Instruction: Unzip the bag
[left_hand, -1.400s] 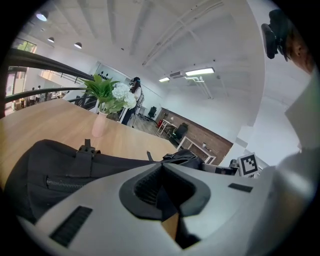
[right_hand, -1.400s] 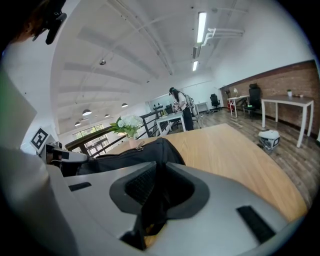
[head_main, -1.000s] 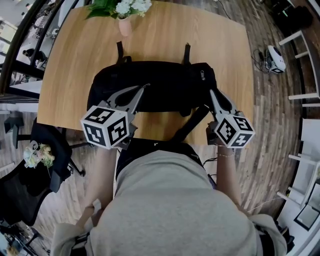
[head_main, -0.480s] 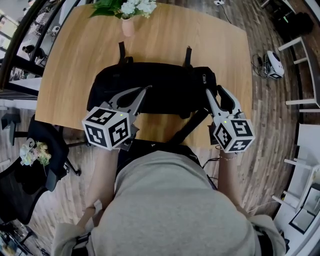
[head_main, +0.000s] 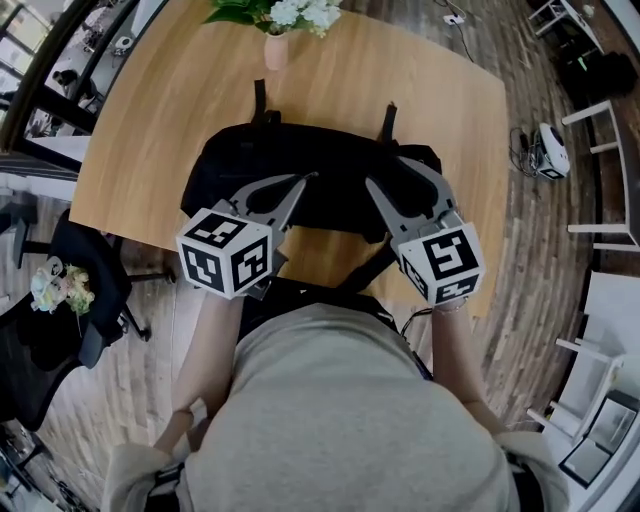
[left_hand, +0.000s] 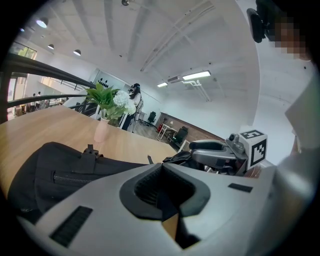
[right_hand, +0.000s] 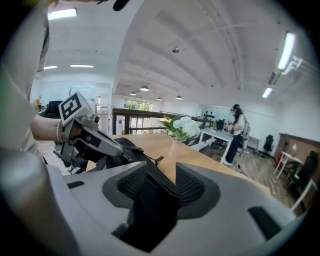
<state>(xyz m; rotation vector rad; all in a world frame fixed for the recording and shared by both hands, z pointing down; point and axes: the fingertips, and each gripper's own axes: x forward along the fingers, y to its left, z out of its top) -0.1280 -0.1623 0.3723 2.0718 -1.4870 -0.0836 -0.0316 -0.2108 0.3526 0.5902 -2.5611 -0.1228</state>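
My left gripper (head_main: 301, 180) has its jaws pressed fully together, with nothing that I can see between them. Their tips are at the near side of the bag (head_main: 300, 150). My right gripper (head_main: 392, 174) has just been opening its jaws, and they stand wide over the bag's right end. A black strip sits in the gap, a strap or a fold of the bag as far as I can tell, but the pads do not press on it.

The bag lies flat across the near half of the wooden surface (head_main: 180, 100), and its strap (head_main: 375, 265) drops over the near edge. It looks like soft, matte woven cloth, limp and probably light. I expect it to bunch and slide if the zip (left_hand: 70, 177) is tugged unanchored. I would pin the cloth beside the zip's end with one gripper and pinch the small slider tab with the other.

Beyond the bag, a smooth pink vase (head_main: 276, 48) holds white flowers (head_main: 300, 12).
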